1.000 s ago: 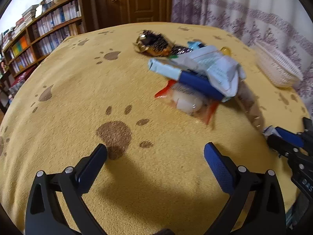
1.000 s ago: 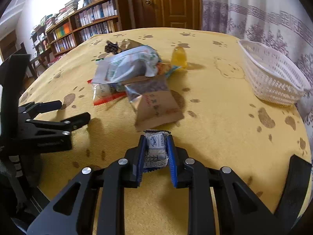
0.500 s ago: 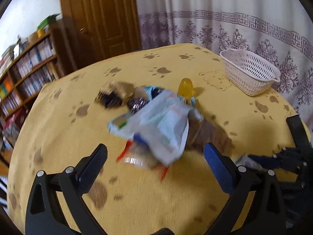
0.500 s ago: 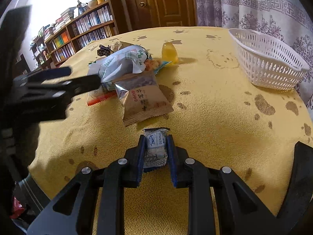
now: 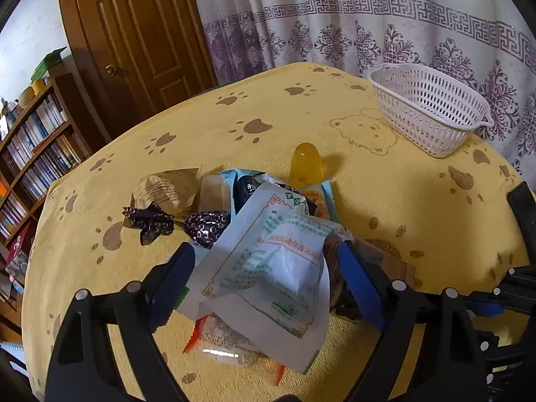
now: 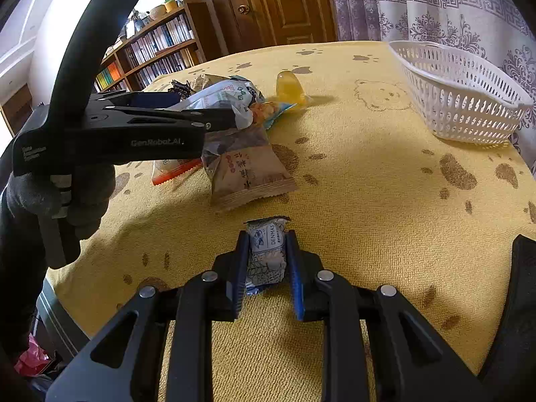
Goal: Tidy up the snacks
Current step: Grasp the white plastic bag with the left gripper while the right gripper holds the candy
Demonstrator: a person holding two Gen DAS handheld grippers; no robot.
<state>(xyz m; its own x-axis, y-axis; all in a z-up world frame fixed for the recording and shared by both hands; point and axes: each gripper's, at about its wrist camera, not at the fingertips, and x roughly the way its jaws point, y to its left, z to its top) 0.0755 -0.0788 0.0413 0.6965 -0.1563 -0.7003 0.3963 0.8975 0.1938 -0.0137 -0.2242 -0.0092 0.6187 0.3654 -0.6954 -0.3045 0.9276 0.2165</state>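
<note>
Closing left gripper (image 5: 264,274) jaws around crinkled white-and-green printed snack pouch (image 5: 268,268) to lift it; right gripper (image 6: 267,261) clamping small white-blue wrapped biscuit (image 6: 267,248), probably bound for white perforated plastic basket (image 6: 462,100).

Rough terry cloth table cover (image 6: 385,201) (matt); glossy perforated plastic basket (image 6: 462,100).

Yellow cloth (image 5: 368,201), brown paw prints; white latticed basket (image 5: 432,114); pale green-printed packet (image 5: 268,268) between blue pads (image 5: 358,278).

i see the snack pile (image 5: 254,234) mid-table, the basket (image 5: 432,114) far right behind it, the jelly cup (image 5: 306,164) between them.
</note>
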